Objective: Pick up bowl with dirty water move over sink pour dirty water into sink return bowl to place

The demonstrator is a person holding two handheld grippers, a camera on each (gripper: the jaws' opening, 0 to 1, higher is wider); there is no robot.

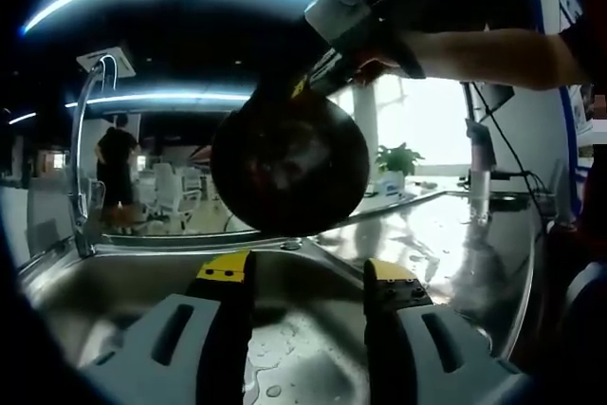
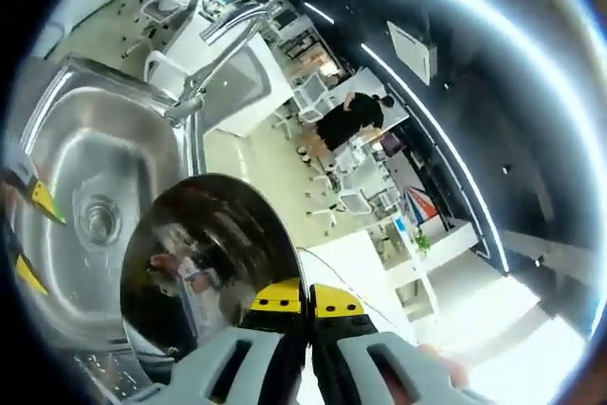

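A dark bowl was held tipped above a steel sink by the right gripper.

In the left gripper view, a curved faucet (image 1: 83,158) was seen at the left, rising from the rim of the sink (image 1: 104,282). A person in dark clothes (image 1: 117,163) was seen standing far behind it. The left gripper (image 1: 308,277) was held low over the wet basin, its jaws spread and nothing between them. The bowl (image 1: 289,163) was seen above them, tilted on edge and gripped at its upper rim by the right gripper (image 1: 318,78). A potted plant (image 1: 398,158) stood beyond the wet steel counter (image 1: 455,234). In the right gripper view, the sink drain (image 2: 99,219) was seen at the left, with the bowl's rim pinched between pressed-together jaws. No writing could be read.
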